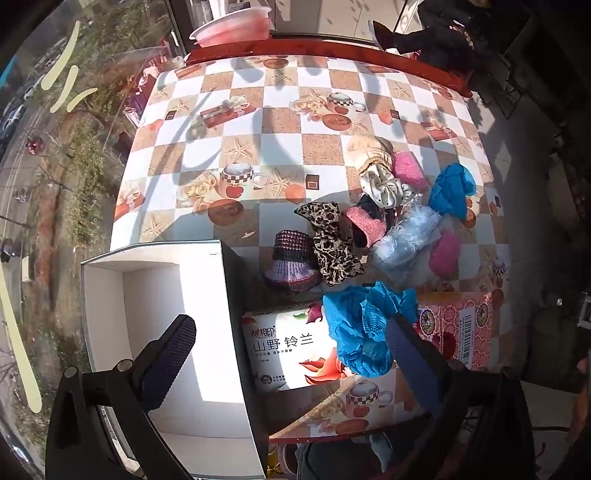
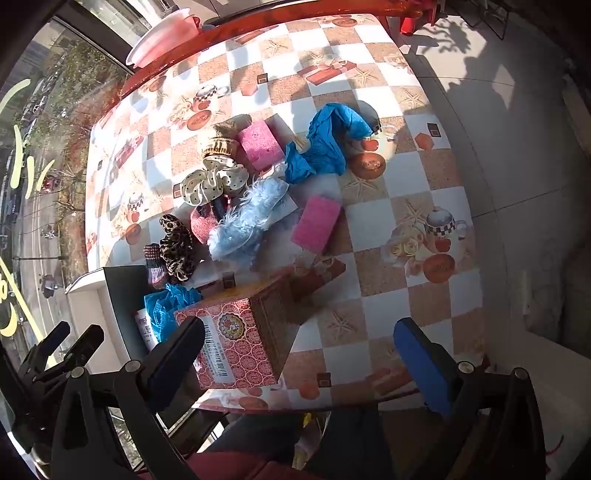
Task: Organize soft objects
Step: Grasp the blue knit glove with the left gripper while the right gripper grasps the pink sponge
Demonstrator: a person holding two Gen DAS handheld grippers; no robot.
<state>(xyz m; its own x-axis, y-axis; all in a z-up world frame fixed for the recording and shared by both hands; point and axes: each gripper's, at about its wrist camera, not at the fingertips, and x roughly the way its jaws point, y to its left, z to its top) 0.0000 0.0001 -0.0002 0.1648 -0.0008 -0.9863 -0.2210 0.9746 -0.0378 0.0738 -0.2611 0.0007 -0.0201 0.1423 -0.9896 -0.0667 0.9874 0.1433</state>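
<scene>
Left wrist: crinkled blue shoe cover (image 1: 365, 328), fluffy scrunchies (image 1: 404, 240).

Pink plastic basin (image 1: 232, 26) beyond checkered tablecloth (image 1: 258, 122); street outside window (image 1: 44, 166).

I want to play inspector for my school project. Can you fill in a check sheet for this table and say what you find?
Surface: checkered tablecloth with teapot and starfish prints, sunlit with shadows.
Job's things: heap of soft items: leopard scrunchie, polka-dot scrunchie, two pink sponges, fluffy pale blue piece, blue crinkled covers.
Container: open white box, nothing seen inside.
Clutter: tissue pack, red patterned box.
Grippers: left gripper and right gripper, fingers wide apart, holding nothing.
Cables: nothing seen.
Surroundings: window with street view, pink basin, tiled floor.
</scene>
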